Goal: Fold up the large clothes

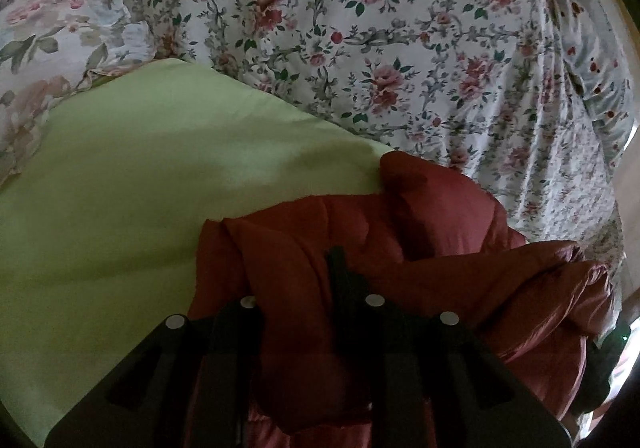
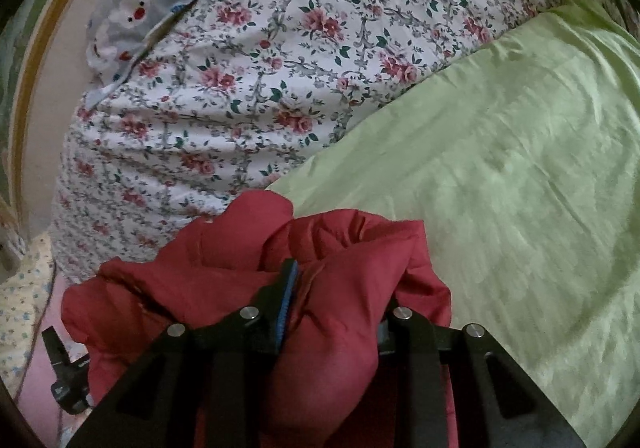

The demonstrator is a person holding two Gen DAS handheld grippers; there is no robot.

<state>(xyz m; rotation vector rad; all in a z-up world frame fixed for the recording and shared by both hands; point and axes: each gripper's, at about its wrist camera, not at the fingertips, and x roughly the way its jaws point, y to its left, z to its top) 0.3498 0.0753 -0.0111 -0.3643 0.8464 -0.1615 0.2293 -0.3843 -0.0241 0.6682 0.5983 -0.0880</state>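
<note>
Both grippers, left (image 1: 316, 288) and right (image 2: 332, 288), clench bunched red jacket (image 2: 224, 280) over the green sheet's (image 2: 500, 176) edge.

Puffy red quilted jacket (image 2: 224, 280) with faint sheen, matt green cloth sheet (image 2: 500, 184), matt floral cotton cover (image 1: 400, 48), matt black plastic fingers (image 2: 280, 300).

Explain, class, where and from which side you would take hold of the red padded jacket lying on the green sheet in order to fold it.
Grip the red padded jacket at its bunched outer edges, coming from the near side. Both the left gripper and the right gripper already pinch puffy folds there, while the far part rests on the green sheet, probably leaving room to lay it flat.
</note>
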